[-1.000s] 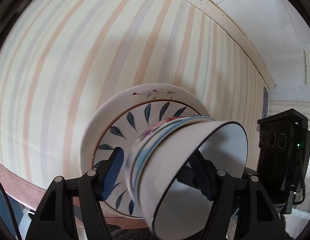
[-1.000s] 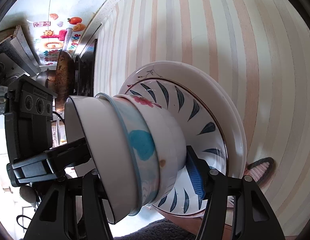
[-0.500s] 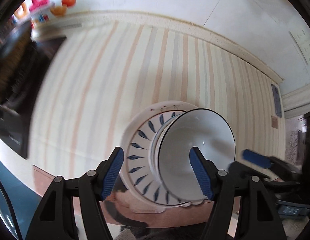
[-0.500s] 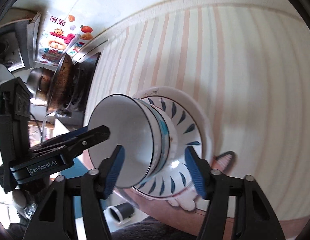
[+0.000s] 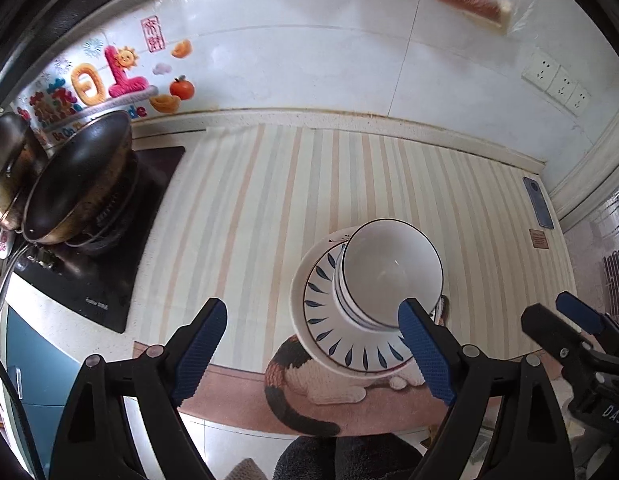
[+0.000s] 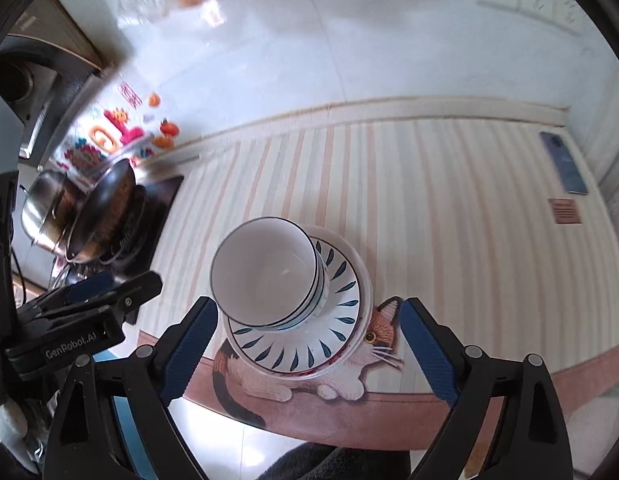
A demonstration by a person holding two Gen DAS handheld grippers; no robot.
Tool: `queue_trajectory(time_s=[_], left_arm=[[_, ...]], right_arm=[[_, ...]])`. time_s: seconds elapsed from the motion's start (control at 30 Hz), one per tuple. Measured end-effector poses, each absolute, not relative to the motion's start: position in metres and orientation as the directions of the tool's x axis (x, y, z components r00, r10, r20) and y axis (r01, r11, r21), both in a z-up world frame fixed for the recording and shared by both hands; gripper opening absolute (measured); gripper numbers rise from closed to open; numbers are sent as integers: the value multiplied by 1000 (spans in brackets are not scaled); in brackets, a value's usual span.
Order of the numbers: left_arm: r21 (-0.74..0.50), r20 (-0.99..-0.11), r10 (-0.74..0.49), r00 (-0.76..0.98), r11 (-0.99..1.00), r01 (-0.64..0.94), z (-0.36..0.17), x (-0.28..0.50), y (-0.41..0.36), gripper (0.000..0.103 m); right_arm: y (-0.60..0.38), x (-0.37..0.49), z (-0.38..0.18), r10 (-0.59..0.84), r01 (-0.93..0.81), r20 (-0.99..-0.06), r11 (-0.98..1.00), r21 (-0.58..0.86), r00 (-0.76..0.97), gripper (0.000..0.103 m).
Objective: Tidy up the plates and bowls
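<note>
Striped mat [image 5: 249,216]: bowl stack [image 5: 389,276] upright on plates [image 5: 321,320].

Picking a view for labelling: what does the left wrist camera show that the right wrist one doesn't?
Left only: the right gripper at its right edge. Right only: the left gripper at its left edge, and the mat's cat face. Both: stacked bowls on plates, striped mat, pan, phone, wall sockets.

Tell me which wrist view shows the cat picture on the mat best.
The right wrist view: the cat picture shows its face, whiskers and paws beside the plates. In the left wrist view the cat picture shows only back, tail and paws; the plates hide the head.
</note>
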State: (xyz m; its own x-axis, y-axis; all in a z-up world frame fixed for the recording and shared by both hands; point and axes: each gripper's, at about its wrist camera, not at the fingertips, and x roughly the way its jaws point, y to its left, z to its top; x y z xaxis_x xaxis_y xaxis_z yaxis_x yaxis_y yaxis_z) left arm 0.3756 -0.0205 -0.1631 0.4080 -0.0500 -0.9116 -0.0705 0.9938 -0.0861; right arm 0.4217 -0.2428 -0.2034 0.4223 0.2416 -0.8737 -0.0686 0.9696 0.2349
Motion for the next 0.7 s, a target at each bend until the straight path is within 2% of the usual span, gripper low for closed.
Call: queue_trajectory(time_s=[0.23,0.7], left_arm=[[-77,-867,-29,498,994,-77,-123,315,-25,88],[-54,-783,31,621,992,-117,-53,180,-28,88]], right_arm=[[-238,365,-156,198,-70,-830,979,189,522,96],[-233,198,-73,157,-123,-732,987,100,663,97]])
